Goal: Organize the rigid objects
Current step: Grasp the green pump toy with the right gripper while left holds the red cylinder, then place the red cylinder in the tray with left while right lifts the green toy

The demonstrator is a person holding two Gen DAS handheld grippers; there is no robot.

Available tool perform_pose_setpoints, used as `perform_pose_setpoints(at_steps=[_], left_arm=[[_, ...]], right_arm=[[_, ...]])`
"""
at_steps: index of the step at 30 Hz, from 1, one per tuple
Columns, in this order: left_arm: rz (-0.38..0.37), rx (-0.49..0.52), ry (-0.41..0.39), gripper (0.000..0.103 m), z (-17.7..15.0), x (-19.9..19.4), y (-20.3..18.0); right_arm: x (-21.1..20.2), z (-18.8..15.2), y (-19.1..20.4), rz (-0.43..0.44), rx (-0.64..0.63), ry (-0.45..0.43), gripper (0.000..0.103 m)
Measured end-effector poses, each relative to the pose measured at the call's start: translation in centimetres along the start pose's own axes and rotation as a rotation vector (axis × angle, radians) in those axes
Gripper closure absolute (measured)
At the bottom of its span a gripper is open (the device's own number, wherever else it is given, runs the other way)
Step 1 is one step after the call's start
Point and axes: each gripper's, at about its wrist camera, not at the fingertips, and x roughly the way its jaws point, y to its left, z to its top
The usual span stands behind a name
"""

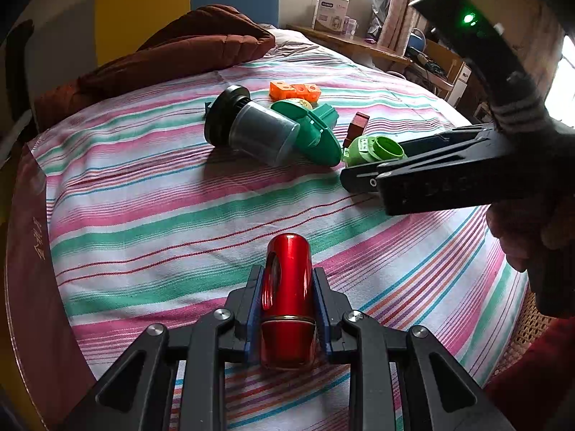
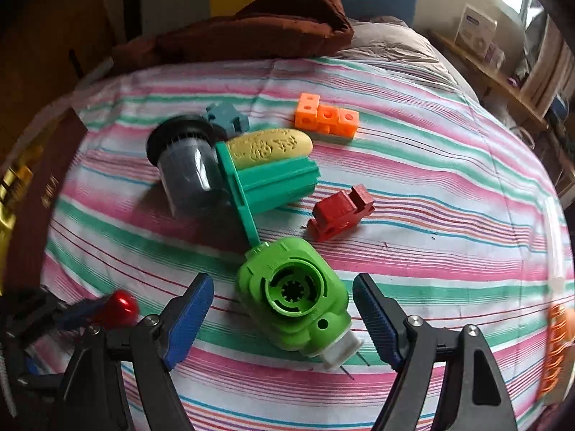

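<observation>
My left gripper (image 1: 287, 273) is shut on a shiny red metal cylinder (image 1: 287, 258), held low over the striped bedsheet (image 1: 161, 222). In the right wrist view the cylinder's red tip (image 2: 118, 307) shows at the lower left. My right gripper (image 2: 282, 280) stands open, its blue pads (image 2: 190, 309) on either side of a light green plastic housing (image 2: 293, 298) without touching it. The housing lies on the sheet with its round socket facing up. In the left wrist view the right gripper (image 1: 373, 165) reaches in from the right beside that housing (image 1: 373, 149).
Beyond the housing lie a dark jar with a black lid (image 2: 183, 168), a teal plastic part (image 2: 273, 183), a yellow oval piece (image 2: 269, 147), orange cubes (image 2: 325, 116), a red block (image 2: 341, 212) and a blue piece (image 2: 226, 118). A brown quilt (image 1: 201, 43) lies at the back.
</observation>
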Motion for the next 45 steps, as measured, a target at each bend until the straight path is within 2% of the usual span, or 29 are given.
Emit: perform_pose_setpoints(at_steps=[2, 11, 17, 19, 24, 29, 33, 37, 40, 41, 45], left_arm=[[0.002, 0.004, -0.001, 0.076, 0.0, 0.0, 0.0], [0.012, 0.008, 0.003, 0.076, 0.1, 0.1, -0.2], [-0.018, -0.026, 0.027, 0.077, 0.5, -0.4, 0.3], [-0.050, -0.049, 0.030, 0.077, 0.5, -1.1, 0.6], [-0.099, -0.078, -0.024, 0.077, 0.3, -4.7, 1.0], [-0.094, -0.106, -0.084, 0.077, 0.3, -8.6, 2.3], [-0.037, -0.162, -0.104, 0.077, -0.2, -10.9, 5.1], [0.072, -0.232, -0.124, 0.077, -1.1, -13.3, 8.9], [0.152, -0.317, -0.139, 0.077, -2.1, -15.1, 13.2], [0.204, -0.343, -0.140, 0.077, -2.6, -15.7, 15.0], [0.321, -0.433, -0.106, 0.077, -4.3, -16.6, 20.4]], right_arm=[[0.2, 0.0, -0.2, -0.026, 0.009, 0.002, 0.038], [1.1, 0.1, -1.3, 0.017, 0.081, 0.025, 0.037], [2.0, -0.2, -0.5, -0.032, 0.038, 0.035, 0.038], [2.1, -0.2, -0.5, -0.033, 0.039, 0.033, 0.039], [1.9, -0.4, -0.6, -0.032, 0.042, 0.031, 0.039], [1.6, -0.6, -0.3, -0.047, 0.035, 0.024, 0.038], [1.3, -0.8, 0.2, -0.059, 0.027, 0.017, 0.039], [1.2, -1.0, 0.7, -0.068, 0.017, 0.015, 0.039], [1.2, -1.0, 0.7, -0.070, 0.016, 0.014, 0.039], [1.2, -1.0, 0.8, -0.072, 0.013, 0.013, 0.039], [1.2, -1.0, 1.0, -0.076, 0.012, 0.013, 0.039]])
